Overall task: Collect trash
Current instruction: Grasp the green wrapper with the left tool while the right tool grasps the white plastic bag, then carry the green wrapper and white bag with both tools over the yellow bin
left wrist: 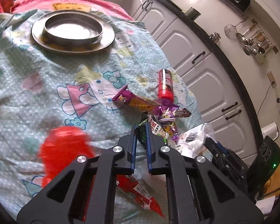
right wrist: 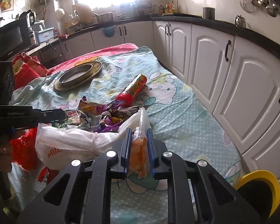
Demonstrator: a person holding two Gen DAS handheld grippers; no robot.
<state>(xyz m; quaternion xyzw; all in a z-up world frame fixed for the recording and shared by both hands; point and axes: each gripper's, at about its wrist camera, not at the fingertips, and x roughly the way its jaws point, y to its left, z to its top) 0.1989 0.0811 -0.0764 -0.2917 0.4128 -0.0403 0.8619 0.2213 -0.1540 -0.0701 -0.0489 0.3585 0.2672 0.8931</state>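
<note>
Cloth (right wrist: pixel 177 115): pale blue-green sheet with white dots and cartoon cats, rumpled, spread over the whole table; a pink blanket (right wrist: pixel 110 50) shows at its far end.
Cabinets (right wrist: pixel 211 59): white doors with dark handles run along the table's right side.
Dish (left wrist: pixel 72 30): round metal plate with a raised inner ring, lying flat at the far end of the cloth, well apart from the trash.
White bag (right wrist: pixel 69 143): thin crumpled plastic with orange print, lying at the near edge just beside the wrapper pile; one corner stands up between the right fingers.
Red bag (left wrist: pixel 63 147): bright red plastic, blurred, at the near left of the cloth.
Tube (right wrist: pixel 132 90): red-capped cylinder with a colourful label, lying on its side beyond the wrappers.
Wrapper pile (left wrist: pixel 158 108): purple and yellow snack wrappers, torn and creased, heaped in the middle of the near half.
Green wrapper (left wrist: pixel 142 132): dark green, crinkled, at the near edge of the pile.
Left gripper (left wrist: pixel 141 128): fingers narrow, pinching the green wrapper.
Right gripper (right wrist: pixel 139 134): fingers narrow, clamped on the white bag's corner.
</note>
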